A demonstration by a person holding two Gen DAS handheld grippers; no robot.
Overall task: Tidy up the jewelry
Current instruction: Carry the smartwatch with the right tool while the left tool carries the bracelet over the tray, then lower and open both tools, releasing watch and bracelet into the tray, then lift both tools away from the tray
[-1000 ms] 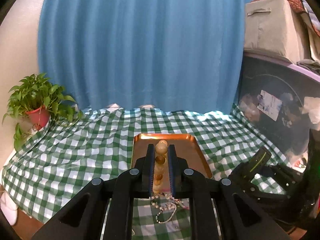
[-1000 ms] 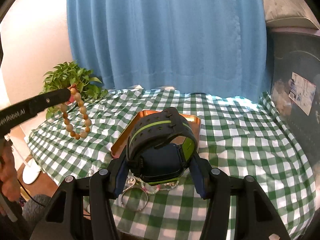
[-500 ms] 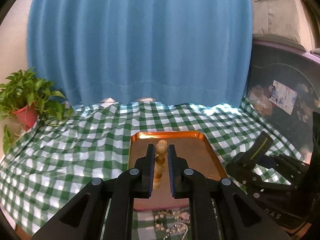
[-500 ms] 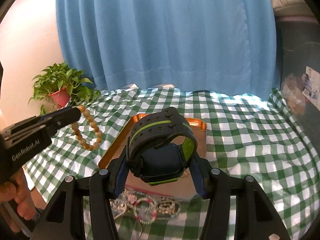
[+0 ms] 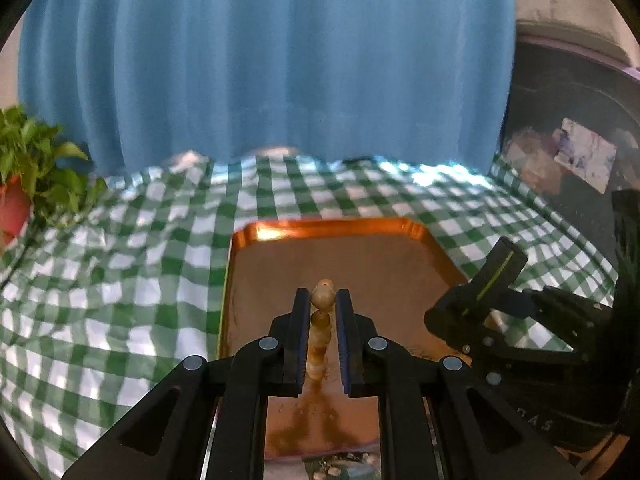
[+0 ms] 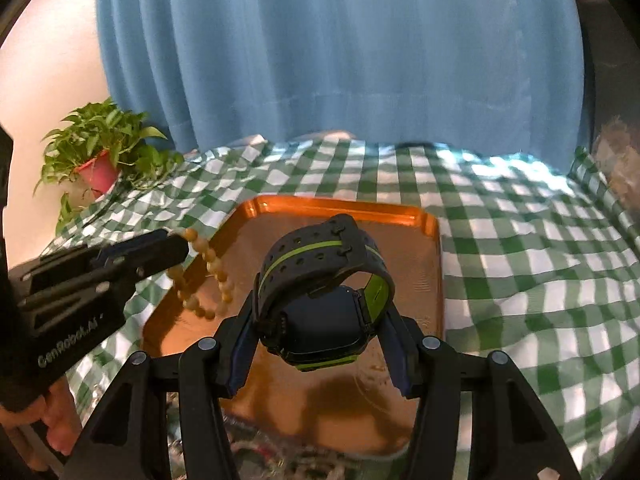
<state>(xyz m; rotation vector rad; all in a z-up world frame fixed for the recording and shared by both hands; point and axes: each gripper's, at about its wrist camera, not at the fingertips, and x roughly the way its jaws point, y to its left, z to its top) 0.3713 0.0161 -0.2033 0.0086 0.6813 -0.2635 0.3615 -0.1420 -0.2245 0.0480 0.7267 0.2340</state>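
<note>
The left gripper [image 5: 323,300] is clamped on a wooden bead bracelet [image 6: 202,270], which hangs in a loop above the left side of the copper tray [image 5: 360,264], likely for release there. The right gripper [image 6: 320,322] pinches a black-and-green smartwatch [image 6: 320,280] by its case, strap arched upward, over the tray's middle. More jewelry [image 6: 256,452] lies on the checkered cloth [image 6: 520,260] nearer the camera.

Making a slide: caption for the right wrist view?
Right gripper holds a watch above the tray; left gripper dangles a bead bracelet.
</note>
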